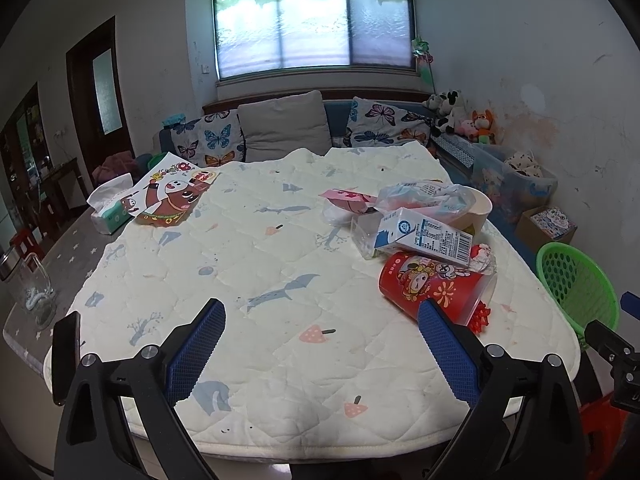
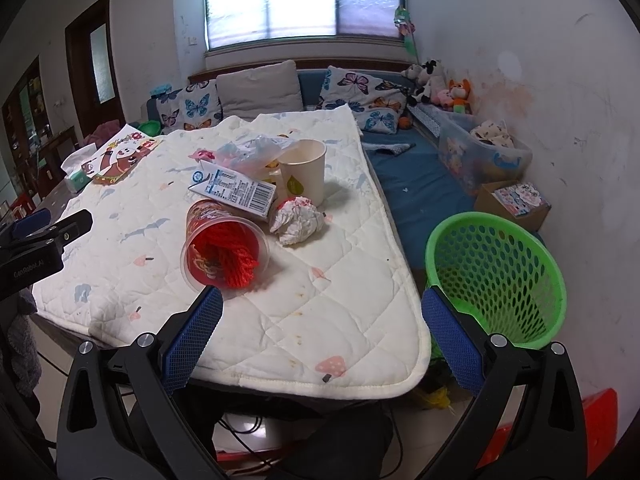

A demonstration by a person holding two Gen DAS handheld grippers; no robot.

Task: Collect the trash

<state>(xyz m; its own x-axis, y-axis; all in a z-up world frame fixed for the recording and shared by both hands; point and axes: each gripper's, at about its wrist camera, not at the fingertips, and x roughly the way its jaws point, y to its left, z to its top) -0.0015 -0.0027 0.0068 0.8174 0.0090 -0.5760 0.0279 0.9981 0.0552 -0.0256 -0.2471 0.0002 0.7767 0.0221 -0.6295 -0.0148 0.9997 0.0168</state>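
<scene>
Right wrist view: trash pile lying ahead-left of the right gripper (image 2: 322, 322), basket to its right.

Both claws are hanging spread wide and holding nothing, the left gripper (image 1: 322, 334) hovering over bare quilt (image 1: 256, 264). Taking the tipped red cup (image 2: 224, 246) as landmark: it is lying on its side with its long axis running away from the camera and its open mouth, stuffed with red string, facing the right claw's left finger. The milk carton (image 2: 234, 190) is resting just behind it, the crumpled paper ball (image 2: 298, 220) just to its right, the paper cup (image 2: 302, 176) standing upright farther back. The green basket (image 2: 496, 276) is sitting well to the cup's right, off the quilt's edge. By my judgement the right gripper is the nearer to both cup and basket.
</scene>
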